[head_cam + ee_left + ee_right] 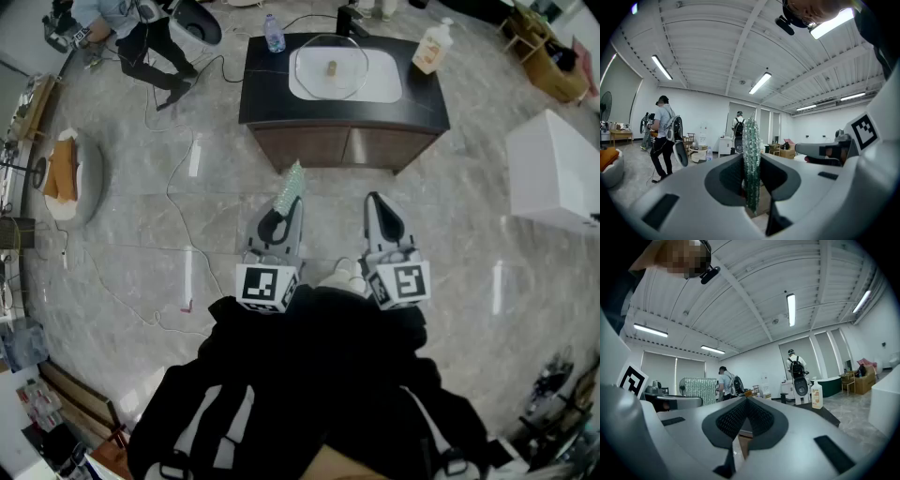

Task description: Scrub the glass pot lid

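The glass pot lid [330,67] lies over the white sink basin [375,86] in a dark counter [281,94] ahead of me. A green glittery scrub sponge [291,187] stands on edge, and my left gripper [284,208] is shut on it, well short of the counter and above the floor. The left gripper view shows the sponge [751,164] upright between the jaws of that gripper [751,187]. My right gripper [373,198] is level with it to the right, shut and empty; its jaws [746,400] meet at the tip.
A water bottle [274,34] and a soap bottle [432,47] stand on the counter's back corners. There is a white box [558,173] at right and a round cushion seat [70,173] at left. A person [141,37] stands far left, and cables [173,202] trail on the floor.
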